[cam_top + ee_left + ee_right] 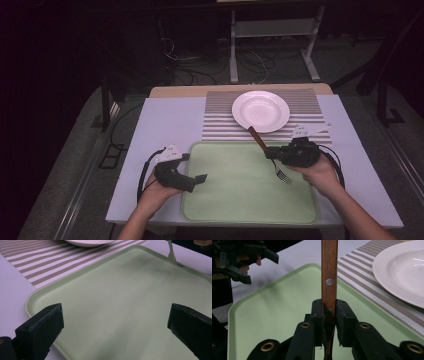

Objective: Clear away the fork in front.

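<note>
So far my right tongs [329, 312] are clamped on the fork [268, 153] handle, tines touching the green tray [240, 200] near the plate [260, 111]; left tongs [192, 181] gape empty over the tray; placing looks undone.

Honestly can't spot any readable text here, no labels, brands or numbers anywhere. The fork [270, 155] handle, the plate [260, 111] and the green tray [235, 200] are all plain, with no print on them.
</note>
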{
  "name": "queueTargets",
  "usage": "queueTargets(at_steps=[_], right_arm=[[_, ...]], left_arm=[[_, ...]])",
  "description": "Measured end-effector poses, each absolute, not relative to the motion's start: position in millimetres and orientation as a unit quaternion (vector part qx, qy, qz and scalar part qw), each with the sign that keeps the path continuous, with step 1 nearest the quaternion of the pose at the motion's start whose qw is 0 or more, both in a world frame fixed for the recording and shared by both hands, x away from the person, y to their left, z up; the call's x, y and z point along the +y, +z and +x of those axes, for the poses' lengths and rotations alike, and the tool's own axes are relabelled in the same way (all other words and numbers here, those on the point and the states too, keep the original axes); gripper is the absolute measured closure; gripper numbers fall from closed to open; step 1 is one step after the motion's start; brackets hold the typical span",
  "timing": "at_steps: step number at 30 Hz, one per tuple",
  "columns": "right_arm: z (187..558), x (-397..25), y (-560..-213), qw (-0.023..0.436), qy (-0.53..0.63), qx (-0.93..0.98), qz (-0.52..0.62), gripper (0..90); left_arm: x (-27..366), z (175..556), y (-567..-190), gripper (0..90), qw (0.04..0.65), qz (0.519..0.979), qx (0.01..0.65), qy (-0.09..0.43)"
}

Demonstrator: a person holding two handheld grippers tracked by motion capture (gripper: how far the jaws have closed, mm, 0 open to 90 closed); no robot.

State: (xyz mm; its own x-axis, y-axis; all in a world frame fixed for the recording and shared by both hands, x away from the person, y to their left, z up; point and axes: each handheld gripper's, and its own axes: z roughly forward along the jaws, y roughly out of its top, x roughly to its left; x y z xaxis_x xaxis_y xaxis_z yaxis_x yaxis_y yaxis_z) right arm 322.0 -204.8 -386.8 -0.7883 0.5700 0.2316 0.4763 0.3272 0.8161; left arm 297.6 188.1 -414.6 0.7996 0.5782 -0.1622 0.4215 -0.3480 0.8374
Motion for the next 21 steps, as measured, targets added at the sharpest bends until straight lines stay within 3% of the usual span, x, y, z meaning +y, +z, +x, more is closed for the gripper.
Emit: queueTargets(at_steps=[21], right_arm=[[325.2, -210.6, -387.3, 0.063, 0.489, 0.801, 0.341, 76.6]], left_arm=[[149.8, 336.2, -386.3, 0.0, 0.502, 0.809, 0.296, 0.076]])
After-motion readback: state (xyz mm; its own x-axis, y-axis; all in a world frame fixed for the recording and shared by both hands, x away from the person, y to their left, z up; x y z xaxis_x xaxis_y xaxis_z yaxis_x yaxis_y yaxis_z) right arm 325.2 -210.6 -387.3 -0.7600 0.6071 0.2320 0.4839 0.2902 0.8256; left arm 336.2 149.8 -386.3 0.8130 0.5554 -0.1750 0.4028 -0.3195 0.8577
